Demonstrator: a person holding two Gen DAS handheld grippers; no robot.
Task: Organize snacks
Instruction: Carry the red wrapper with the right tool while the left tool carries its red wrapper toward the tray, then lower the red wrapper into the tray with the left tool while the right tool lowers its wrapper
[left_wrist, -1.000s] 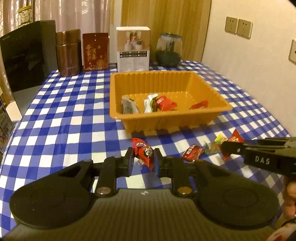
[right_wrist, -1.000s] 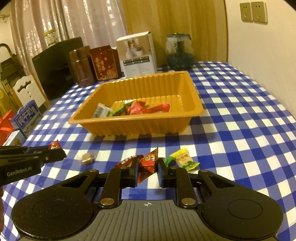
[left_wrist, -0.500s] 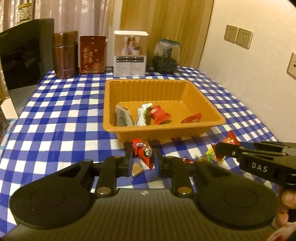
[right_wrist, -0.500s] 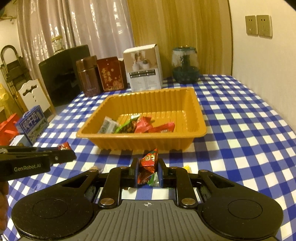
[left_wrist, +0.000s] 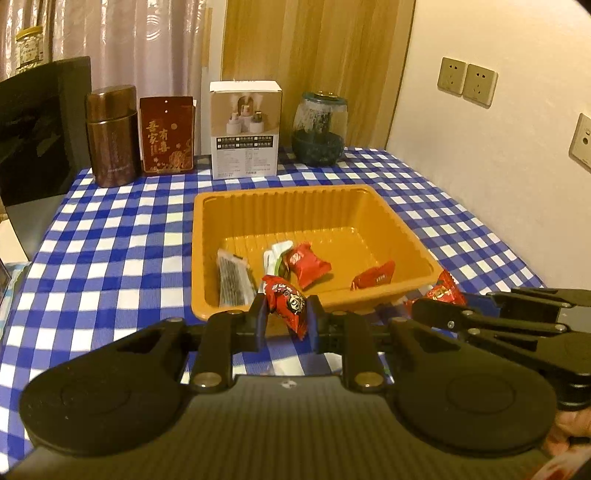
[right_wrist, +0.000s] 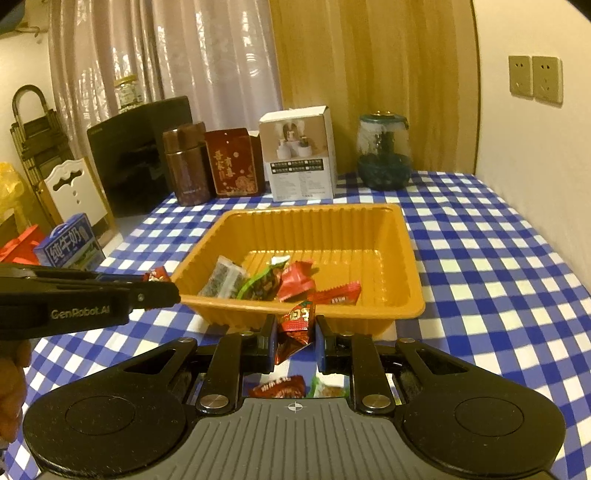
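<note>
An orange tray (left_wrist: 207, 236) (right_wrist: 410, 254) sits on the blue checked table and holds several wrapped snacks (left_wrist: 308, 263) (right_wrist: 295, 282). My left gripper (left_wrist: 285, 314) is shut on a red snack packet (left_wrist: 286, 301), raised just before the tray's near rim. My right gripper (right_wrist: 295, 332) is shut on another red snack packet (right_wrist: 297, 323), raised near the tray's front edge. The right gripper also shows in the left wrist view (left_wrist: 436, 308), and the left gripper in the right wrist view (right_wrist: 162, 291). Two loose snacks (right_wrist: 279, 386) lie on the table under my right gripper.
At the back of the table stand a brown canister (left_wrist: 110, 136), a red tin (left_wrist: 168, 134), a white box (left_wrist: 244, 129) and a glass jar (left_wrist: 320, 129). A black appliance (left_wrist: 37, 129) is at the left. A wall runs along the right side.
Both grippers have risen and moved forward toward the tray, each still holding its red packet. The loose snacks on the table have dropped beneath them.
</note>
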